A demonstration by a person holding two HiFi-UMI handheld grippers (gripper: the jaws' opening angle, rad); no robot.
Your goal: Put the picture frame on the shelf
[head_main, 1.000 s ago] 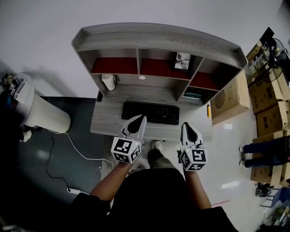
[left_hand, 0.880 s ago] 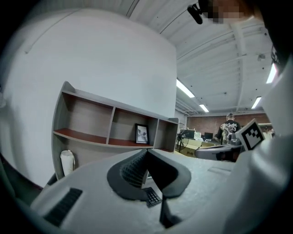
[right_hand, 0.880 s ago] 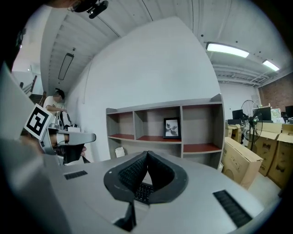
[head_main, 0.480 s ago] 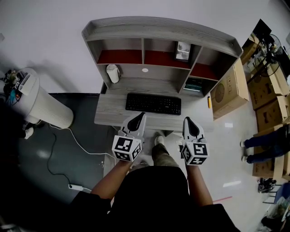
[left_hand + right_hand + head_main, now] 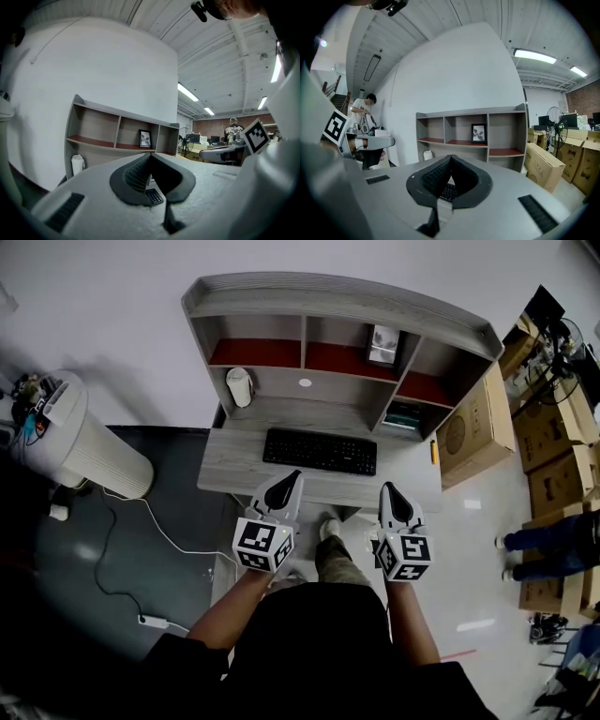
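While the right claw [image 5: 392,491] hangs closed, the picture frame [image 5: 382,345] stands apart.

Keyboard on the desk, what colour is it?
The keyboard is black; the head view shows it best.

I've got both forearms reaching up from bottom centre of the head view. Left gripper [image 5: 289,481] and right gripper [image 5: 392,493] sit side by side, jaws together, nothing between them.

Grey wood grain, matt plastic, cardboard
The shelf [image 5: 337,298] and desk [image 5: 230,474] show matt, lightly streaked grey wood grain; the keyboard [image 5: 320,451] is matt black plastic, the boxes [image 5: 473,432] plain brown cardboard, the floor [image 5: 459,540] smooth and glossy.
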